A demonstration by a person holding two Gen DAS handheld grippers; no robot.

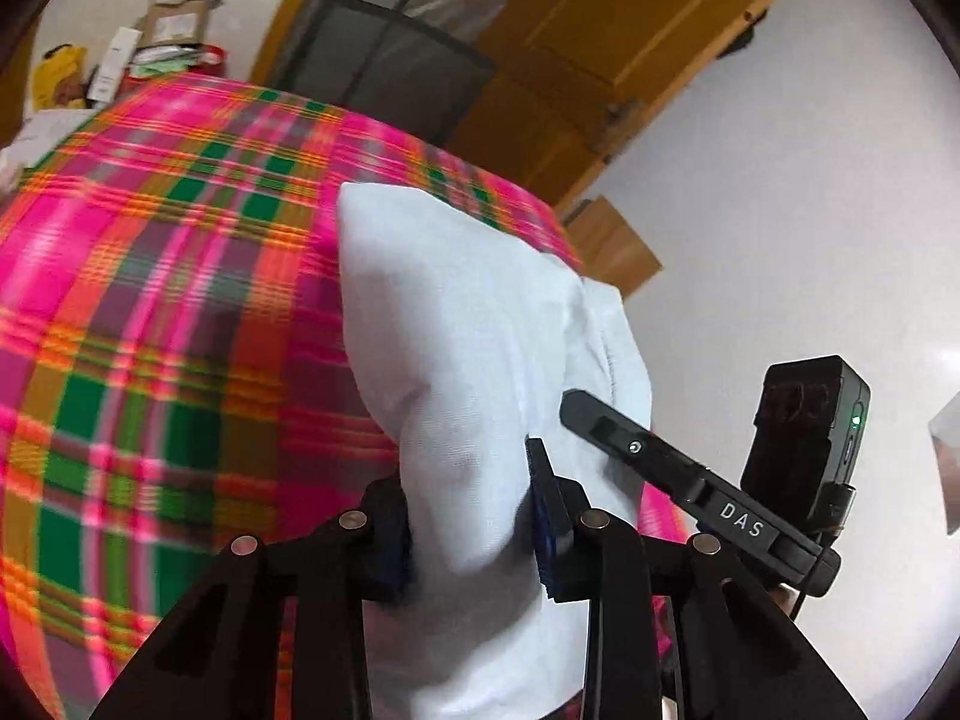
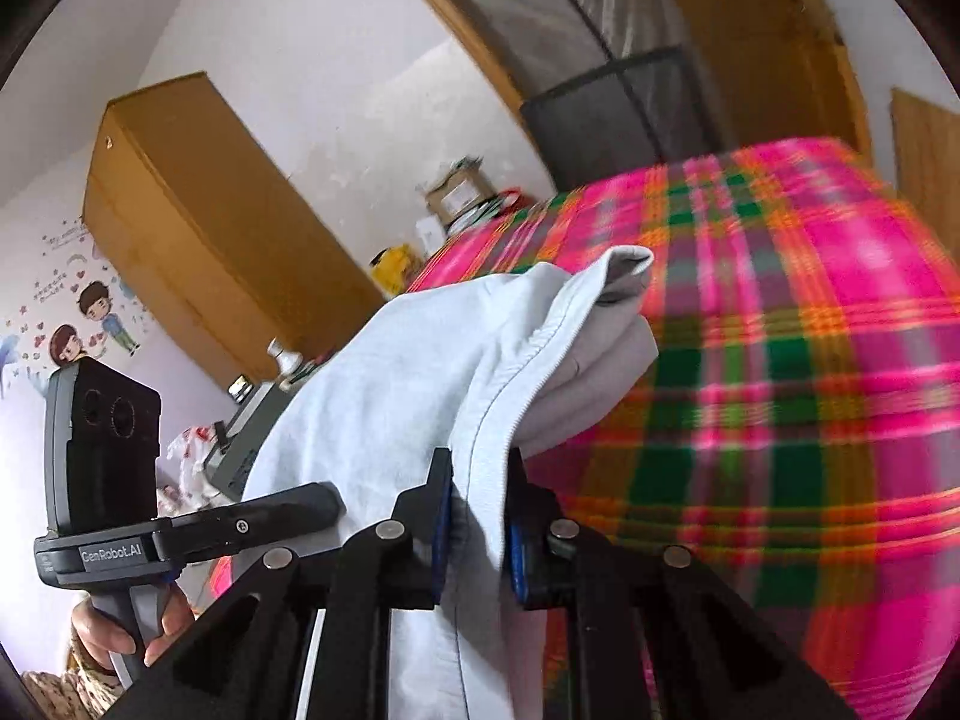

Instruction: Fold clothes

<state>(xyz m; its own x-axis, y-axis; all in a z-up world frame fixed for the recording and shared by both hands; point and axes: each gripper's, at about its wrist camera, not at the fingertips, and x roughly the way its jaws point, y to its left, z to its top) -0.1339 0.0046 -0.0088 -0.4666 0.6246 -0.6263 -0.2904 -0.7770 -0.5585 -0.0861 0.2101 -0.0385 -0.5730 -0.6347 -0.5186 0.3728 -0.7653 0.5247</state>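
A white garment (image 1: 456, 312) hangs bunched above a bed covered in pink, green and orange plaid cloth (image 1: 150, 300). My left gripper (image 1: 471, 510) is shut on a thick fold of it, pads pressing from both sides. In the right wrist view the same white garment (image 2: 420, 360) shows a stitched hem and a grey inner layer. My right gripper (image 2: 480, 510) is shut on that hem edge. The two grippers are close side by side. The left one's finger (image 2: 300, 507) reaches into the cloth, and a person's hand (image 2: 120, 630) holds its handle. The plaid cloth (image 2: 780, 390) is blurred.
A tall wooden wardrobe (image 2: 198, 228) stands against the wall with cartoon stickers. A dark mesh panel (image 1: 384, 60) rises behind the bed's far end. Boxes and clutter (image 1: 168, 30) sit at the far corner. Wooden doors (image 1: 630, 30) line the wall beyond.
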